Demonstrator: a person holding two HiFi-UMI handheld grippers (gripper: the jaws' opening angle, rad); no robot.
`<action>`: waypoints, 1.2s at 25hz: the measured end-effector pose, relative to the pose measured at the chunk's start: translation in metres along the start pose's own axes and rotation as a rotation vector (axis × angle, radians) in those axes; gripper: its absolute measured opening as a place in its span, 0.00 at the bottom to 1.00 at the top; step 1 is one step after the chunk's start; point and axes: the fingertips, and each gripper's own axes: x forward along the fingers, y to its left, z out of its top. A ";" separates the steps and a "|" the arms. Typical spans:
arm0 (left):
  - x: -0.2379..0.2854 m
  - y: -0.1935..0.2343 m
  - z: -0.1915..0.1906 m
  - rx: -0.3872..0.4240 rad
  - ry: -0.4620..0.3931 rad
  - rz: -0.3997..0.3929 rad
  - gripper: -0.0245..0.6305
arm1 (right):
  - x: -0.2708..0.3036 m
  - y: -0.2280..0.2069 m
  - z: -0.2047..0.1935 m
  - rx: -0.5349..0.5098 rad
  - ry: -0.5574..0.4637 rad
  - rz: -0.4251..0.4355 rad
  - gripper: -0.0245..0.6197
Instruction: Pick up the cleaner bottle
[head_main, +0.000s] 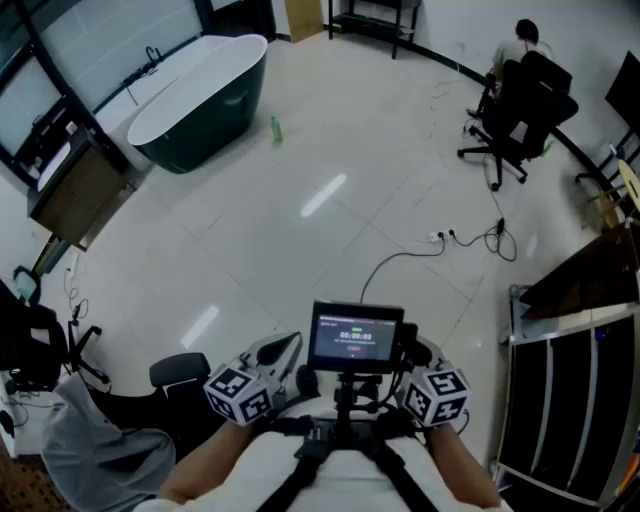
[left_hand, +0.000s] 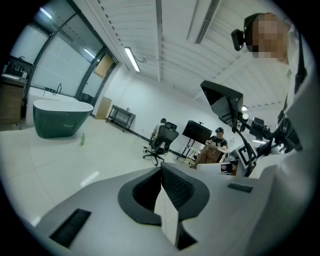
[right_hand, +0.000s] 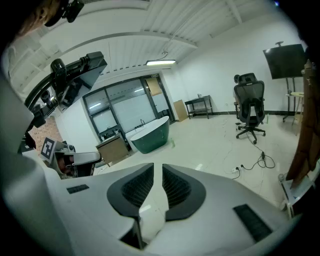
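Observation:
The cleaner bottle (head_main: 275, 130) is a small green bottle that stands upright on the pale floor, far ahead and just right of the dark green bathtub (head_main: 200, 90). It shows tiny in the left gripper view (left_hand: 82, 139) and in the right gripper view (right_hand: 173, 143). Both grippers are held close to the person's body, far from the bottle. My left gripper (head_main: 283, 347) (left_hand: 161, 169) has its jaws closed tip to tip on nothing. The right gripper (head_main: 420, 355) (right_hand: 158, 167) keeps a narrow gap between its pads, with only floor showing through.
A small screen (head_main: 355, 338) sits on the chest rig between the grippers. A black office chair (head_main: 515, 110) with a person beside it stands at the far right. Cables (head_main: 450, 240) trail across the floor. A wooden cabinet (head_main: 75, 185) is at the left, a metal rack (head_main: 570, 400) at the right.

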 end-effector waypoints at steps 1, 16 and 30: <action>0.000 0.002 0.004 0.010 -0.001 0.004 0.04 | 0.002 0.001 0.004 0.001 -0.006 -0.001 0.12; -0.010 0.075 0.077 0.029 -0.069 0.070 0.04 | 0.044 -0.005 0.068 -0.126 -0.036 -0.066 0.16; -0.021 0.119 0.087 -0.002 -0.039 0.048 0.04 | 0.102 0.041 0.090 -0.132 -0.010 -0.039 0.16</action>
